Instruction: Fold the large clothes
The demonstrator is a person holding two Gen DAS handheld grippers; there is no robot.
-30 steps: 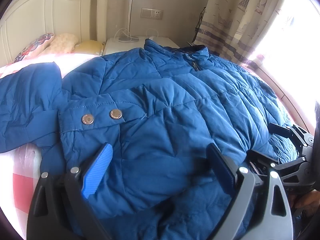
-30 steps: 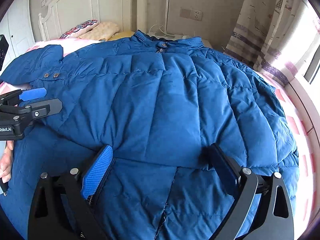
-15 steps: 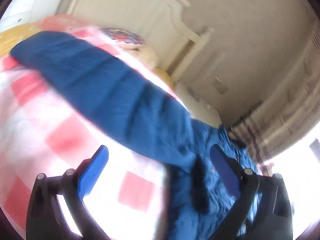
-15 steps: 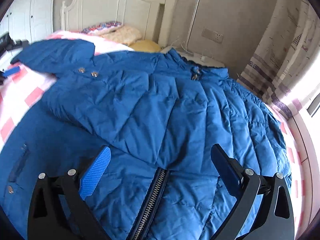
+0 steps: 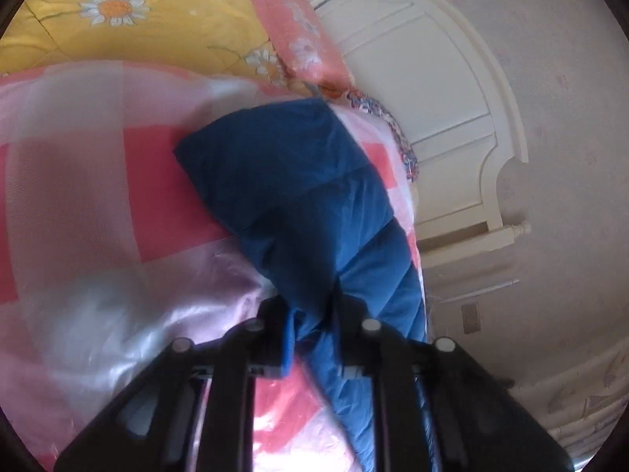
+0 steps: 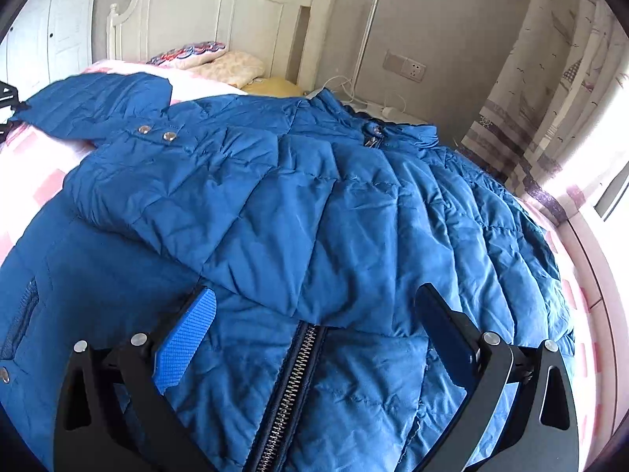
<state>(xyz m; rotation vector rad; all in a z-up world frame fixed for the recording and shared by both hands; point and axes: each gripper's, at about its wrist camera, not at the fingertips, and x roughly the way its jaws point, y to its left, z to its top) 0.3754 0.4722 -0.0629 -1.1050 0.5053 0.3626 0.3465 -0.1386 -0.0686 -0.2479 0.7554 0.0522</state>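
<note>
A large blue quilted jacket lies spread on the bed with its zip toward me. One sleeve stretches out to the left. In the left wrist view that sleeve runs away over the pink sheet, and my left gripper is rolled on its side, jaws closing tight on a pinch of the sleeve's fabric. My right gripper hovers open over the jacket's lower front, a finger on each side of the zip and nothing between them.
The bed has a pink checked sheet and a yellow daisy quilt at its far side. A white headboard and pillows stand behind the jacket. Curtains hang on the right.
My left gripper swung from above the jacket's body out to the sleeve, rolled over and shut on it. The right gripper drew back a little, so the zip now shows.
</note>
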